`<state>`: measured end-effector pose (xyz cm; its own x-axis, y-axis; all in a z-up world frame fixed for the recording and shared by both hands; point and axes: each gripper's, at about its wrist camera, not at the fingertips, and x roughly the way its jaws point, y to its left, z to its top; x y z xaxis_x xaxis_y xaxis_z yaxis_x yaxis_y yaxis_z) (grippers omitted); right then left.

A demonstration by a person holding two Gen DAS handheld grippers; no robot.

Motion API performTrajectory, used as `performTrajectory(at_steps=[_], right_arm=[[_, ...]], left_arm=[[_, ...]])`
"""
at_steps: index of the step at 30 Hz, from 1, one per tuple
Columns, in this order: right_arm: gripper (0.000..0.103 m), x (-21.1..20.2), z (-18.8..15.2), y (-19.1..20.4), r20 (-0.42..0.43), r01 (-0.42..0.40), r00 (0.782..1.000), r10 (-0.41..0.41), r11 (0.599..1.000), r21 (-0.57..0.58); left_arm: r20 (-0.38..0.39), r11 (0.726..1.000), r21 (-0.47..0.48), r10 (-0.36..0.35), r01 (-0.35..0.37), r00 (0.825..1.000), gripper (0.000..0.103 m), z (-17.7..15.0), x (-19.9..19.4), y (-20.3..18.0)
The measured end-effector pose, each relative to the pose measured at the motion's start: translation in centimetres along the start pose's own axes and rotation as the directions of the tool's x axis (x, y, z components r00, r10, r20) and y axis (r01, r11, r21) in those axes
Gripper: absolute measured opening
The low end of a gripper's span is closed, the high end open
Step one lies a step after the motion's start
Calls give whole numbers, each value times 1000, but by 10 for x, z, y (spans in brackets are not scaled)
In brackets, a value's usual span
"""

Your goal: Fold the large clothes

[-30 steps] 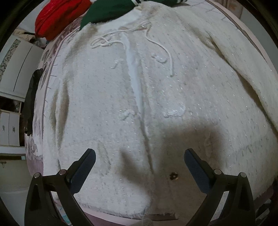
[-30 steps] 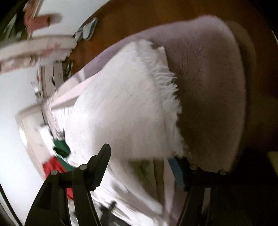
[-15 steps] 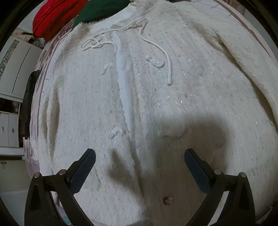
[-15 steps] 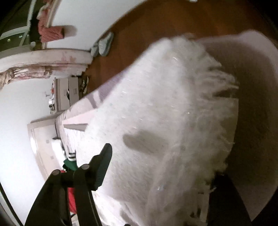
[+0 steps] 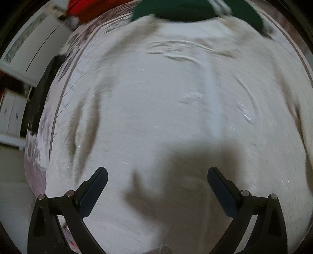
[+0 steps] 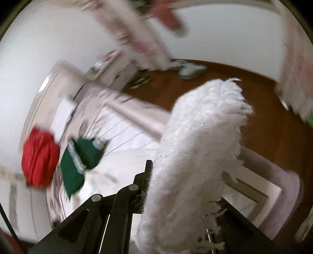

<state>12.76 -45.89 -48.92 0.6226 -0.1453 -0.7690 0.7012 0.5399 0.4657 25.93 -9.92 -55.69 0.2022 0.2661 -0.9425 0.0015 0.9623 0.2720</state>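
A large fuzzy white cardigan (image 5: 166, 109) lies spread on the bed and fills the left wrist view, blurred by motion. My left gripper (image 5: 157, 187) is open and hovers just above its lower part, holding nothing. My right gripper (image 6: 183, 185) is shut on a fringed edge of the white cardigan (image 6: 199, 140) and holds it lifted above the bed; the cloth hides the right finger.
A green garment (image 6: 78, 158) and a red garment (image 6: 39, 158) lie at the far end of the bed; they also show in the left wrist view, green (image 5: 187, 9). A bed rail (image 6: 129, 115), wooden floor (image 6: 264, 93) and white cabinets (image 5: 21, 64) surround it.
My right gripper has closed on the fringed edge and raised it off the bed, swinging upward. My left gripper has moved forward over the cardigan toward its collar.
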Motion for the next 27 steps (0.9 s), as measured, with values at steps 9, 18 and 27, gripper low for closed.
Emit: performTrajectory(at_steps=[9,18,27], right_arm=[[7,57,-90,209,-151,-112,987,55,910,-400],[7,157,-284,357,-375,-233,923,-84,654,-720],[60,218,-364,354,-653,-375,733,-190,687,-622]], left_arm=[[8,990,-143,-1,3,1000,103,30,20,109],[-42,969,-246,26,-36,999,103,4,44,202],[-64,973,-232,-10,-5,998,103,-20,55,223]])
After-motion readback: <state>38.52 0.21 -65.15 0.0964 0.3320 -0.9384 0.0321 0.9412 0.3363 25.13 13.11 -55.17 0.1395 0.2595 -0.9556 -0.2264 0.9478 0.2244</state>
